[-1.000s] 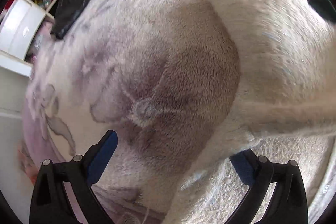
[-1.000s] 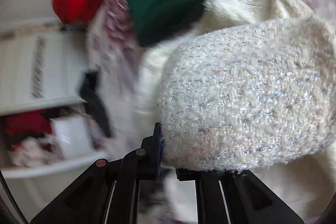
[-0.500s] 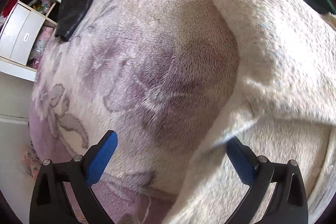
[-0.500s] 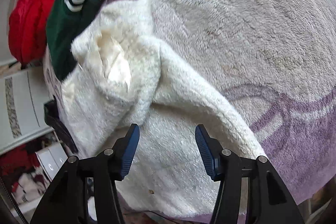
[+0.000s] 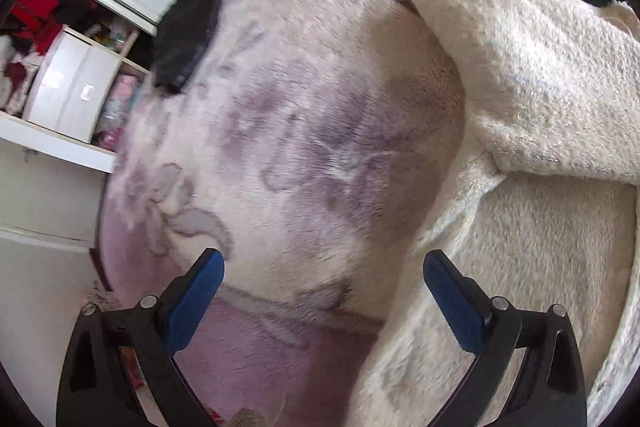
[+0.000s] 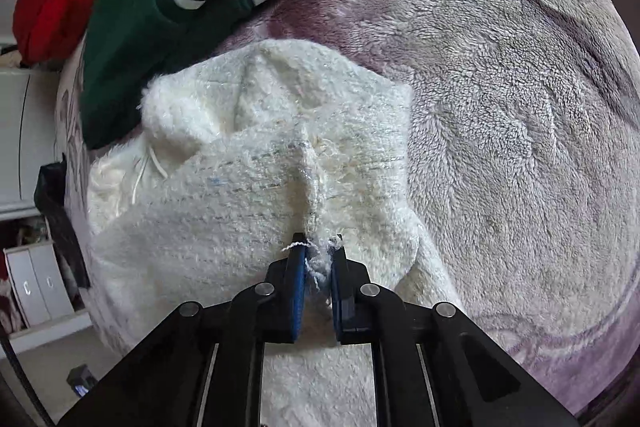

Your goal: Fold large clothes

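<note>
The left gripper (image 5: 324, 297) hangs wide apart and empty over the bed (image 5: 320, 131), with the cream sweater (image 5: 532, 115) off to its right, its near edge by the right pad. The right gripper (image 6: 318, 267) sits right on the sweater (image 6: 256, 187), jaws closing with a tuft of its fuzzy fabric pinched between the pads. The sweater's bulk stretches ahead and left of that grip, so the right hand is nearer

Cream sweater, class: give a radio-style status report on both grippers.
Left gripper open, empty, above blanket. Right gripper closing on cream sweater edge, fabric pinched. Green sweater touching its far edge.
</note>
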Available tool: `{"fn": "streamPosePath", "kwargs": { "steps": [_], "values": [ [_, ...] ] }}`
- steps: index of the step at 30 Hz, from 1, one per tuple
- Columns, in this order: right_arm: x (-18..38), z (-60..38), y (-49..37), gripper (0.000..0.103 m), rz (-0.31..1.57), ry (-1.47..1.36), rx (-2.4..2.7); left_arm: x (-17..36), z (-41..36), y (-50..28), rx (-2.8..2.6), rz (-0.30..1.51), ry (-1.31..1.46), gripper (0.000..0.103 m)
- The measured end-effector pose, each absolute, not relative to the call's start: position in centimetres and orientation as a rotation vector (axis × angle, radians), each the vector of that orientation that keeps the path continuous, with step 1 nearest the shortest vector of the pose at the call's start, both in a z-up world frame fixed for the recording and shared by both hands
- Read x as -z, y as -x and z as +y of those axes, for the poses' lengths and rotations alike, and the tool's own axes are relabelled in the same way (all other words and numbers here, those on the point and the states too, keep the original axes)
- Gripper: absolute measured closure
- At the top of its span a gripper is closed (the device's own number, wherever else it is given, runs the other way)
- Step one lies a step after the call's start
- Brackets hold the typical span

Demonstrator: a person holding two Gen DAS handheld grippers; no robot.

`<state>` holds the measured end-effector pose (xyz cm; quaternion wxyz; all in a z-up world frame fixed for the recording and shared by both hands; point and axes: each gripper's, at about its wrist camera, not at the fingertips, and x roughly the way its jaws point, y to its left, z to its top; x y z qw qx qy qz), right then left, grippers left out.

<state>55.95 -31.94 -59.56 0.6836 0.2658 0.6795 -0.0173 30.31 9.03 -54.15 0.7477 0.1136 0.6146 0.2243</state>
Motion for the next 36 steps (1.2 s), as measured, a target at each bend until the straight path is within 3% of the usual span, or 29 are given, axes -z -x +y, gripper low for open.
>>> {"fn": "streamPosePath", "kwargs": {
  "steps": [1,3,8,11,15,17,19,21,24,28,36],
  "values": [
    [58.3,-32.5,-54.6,0.07,1.541,-0.565,0.044,53.5,8.9,-29.9,-0.495,1.34,-0.242,0.0],
    [56.8,-32.8,-52.1,0.039,1.594,-0.514,0.045,52.4,8.6,-29.1,-0.508,1.328,-0.229,0.0],
    [60.5,-35.2,-41.4,0.04,1.806,-0.432,0.074,49.9,6.4,-26.7,-0.531,1.323,-0.22,0.0],
    [65.1,-36.5,-36.2,0.075,1.913,-0.379,0.109,49.4,3.8,-25.4,-0.549,1.314,-0.24,0.0],
    [68.7,-38.1,-33.6,0.076,1.966,-0.392,0.06,49.7,-1.7,-23.9,-0.587,1.299,-0.364,0.0],
    [68.5,-38.6,-34.2,0.073,1.984,-0.393,-0.01,49.5,-5.9,-22.8,-0.61,1.287,-0.428,0.0],
    [67.0,-39.3,-34.9,0.061,1.98,-0.32,-0.075,49.7,-11.0,-21.8,-0.61,1.292,-0.503,0.0],
    [64.3,-40.5,-35.4,0.04,1.925,-0.184,-0.138,49.9,-15.5,-21.0,-0.593,1.299,-0.554,0.0],
    [60.6,-43.3,-35.6,0.032,1.818,-0.015,-0.185,51.0,-24.3,-19.7,-0.522,1.328,-0.636,0.0],
    [59.2,-48.9,-35.9,0.03,1.785,0.046,-0.144,52.8,-33.2,-18.4,-0.418,1.343,-0.698,0.0],
    [63.1,-60.6,-38.3,0.03,1.859,-0.023,0.078,58.2,-44.9,-16.5,-0.337,1.382,-0.759,0.0]
  ]
}}
